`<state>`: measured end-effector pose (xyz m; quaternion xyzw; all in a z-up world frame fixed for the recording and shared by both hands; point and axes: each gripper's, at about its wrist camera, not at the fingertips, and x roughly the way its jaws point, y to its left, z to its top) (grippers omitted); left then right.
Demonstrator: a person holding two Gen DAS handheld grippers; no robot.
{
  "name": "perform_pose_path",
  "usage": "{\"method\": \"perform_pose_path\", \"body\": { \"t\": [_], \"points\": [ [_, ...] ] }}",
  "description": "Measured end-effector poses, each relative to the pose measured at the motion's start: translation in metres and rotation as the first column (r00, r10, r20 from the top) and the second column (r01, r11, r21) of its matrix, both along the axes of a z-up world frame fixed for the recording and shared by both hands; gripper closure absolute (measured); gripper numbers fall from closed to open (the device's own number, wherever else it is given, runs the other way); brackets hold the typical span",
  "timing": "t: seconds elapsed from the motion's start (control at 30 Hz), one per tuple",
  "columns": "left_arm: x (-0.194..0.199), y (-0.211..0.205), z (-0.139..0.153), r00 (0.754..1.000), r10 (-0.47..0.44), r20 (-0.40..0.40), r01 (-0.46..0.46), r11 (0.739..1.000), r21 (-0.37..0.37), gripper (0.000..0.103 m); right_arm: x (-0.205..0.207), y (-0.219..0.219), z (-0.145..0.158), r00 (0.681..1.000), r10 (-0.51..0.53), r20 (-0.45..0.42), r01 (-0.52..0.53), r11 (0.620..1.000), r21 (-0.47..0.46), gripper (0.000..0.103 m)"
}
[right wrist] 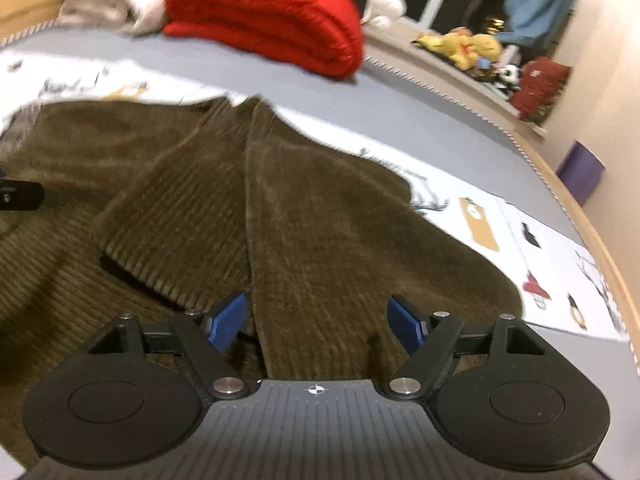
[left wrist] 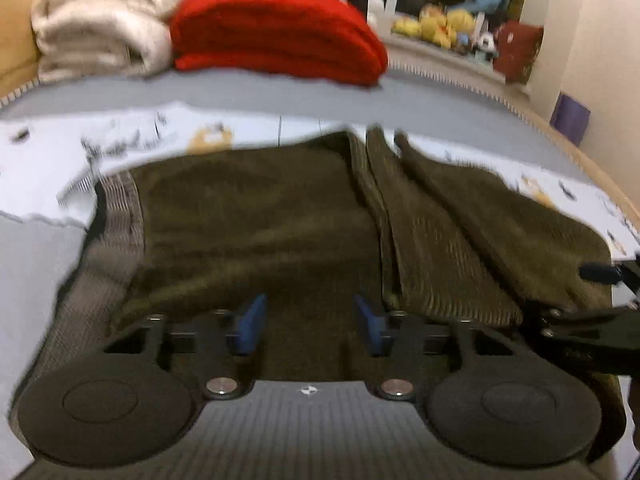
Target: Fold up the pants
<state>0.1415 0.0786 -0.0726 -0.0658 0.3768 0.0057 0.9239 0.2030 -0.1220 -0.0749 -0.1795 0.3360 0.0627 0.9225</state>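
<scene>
Blue pads of the left tool point(left wrist: 309, 322) sit closest in the left wrist view, standing apart with only a moderate gap and nothing pinched between them; dark cloth lies under and beyond them. That cloth is the pants point(left wrist: 256, 216), olive-brown corduroy spread on the bed point(left wrist: 280, 92) over a white printed sheet point(left wrist: 48, 184). Their ribbed grey waistband point(left wrist: 120, 208) lies to the left, and the legs run off to the right, doubled back in long folds. At the right edge the black frame of the other tool just enters the picture. Behind, a red blanket point(left wrist: 280, 28) and a white blanket point(left wrist: 100, 20) are stacked at the far side of the bed.

From the right wrist view, the right tool point(right wrist: 318, 322) has its pads wide apart and empty, poised over a leg panel of the pants point(right wrist: 320, 220) whose folded edge runs up between the jaws. A second ribbed fold lies just to the left.

Risks, as I judge them: the layers overlap loosely, so a pinch could catch one layer only and drag the fold askew — or pick up the printed sheet point(right wrist: 540, 248) along with the cloth near the right edge. Both pictures are blurred, so the exact layer count is unclear.
</scene>
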Motion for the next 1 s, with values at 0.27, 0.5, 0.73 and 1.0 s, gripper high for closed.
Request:
{"method": "perform_pose_path", "body": {
  "t": [0.27,0.5,0.73,1.0],
  "points": [
    [0.003,0.008,-0.035,0.993,-0.012,-0.116,0.016,0.999,0.033,0.074,0.023,0.002,-0.008,0.993,0.085,-0.077,-0.092,0.991,-0.093,0.083],
    [-0.006,-0.005,-0.035,0.993,-0.029,-0.111,0.042,0.992,0.122,0.067,0.004,-0.124,0.059,0.953,-0.300,0.040,0.290,0.943,0.165,0.103],
    [0.001,-0.006,-0.031,0.989,-0.045,-0.144,0.059,0.993,0.098,0.048,-0.061,-0.246,0.049,0.801,-0.582,-0.141,0.592,0.734,0.334,0.102],
    [0.002,-0.001,-0.031,0.988,-0.049,-0.147,0.060,0.996,0.072,0.047,-0.043,-0.153,0.057,0.970,-0.240,-0.027,0.238,0.929,0.284,0.031]
  ]
}}
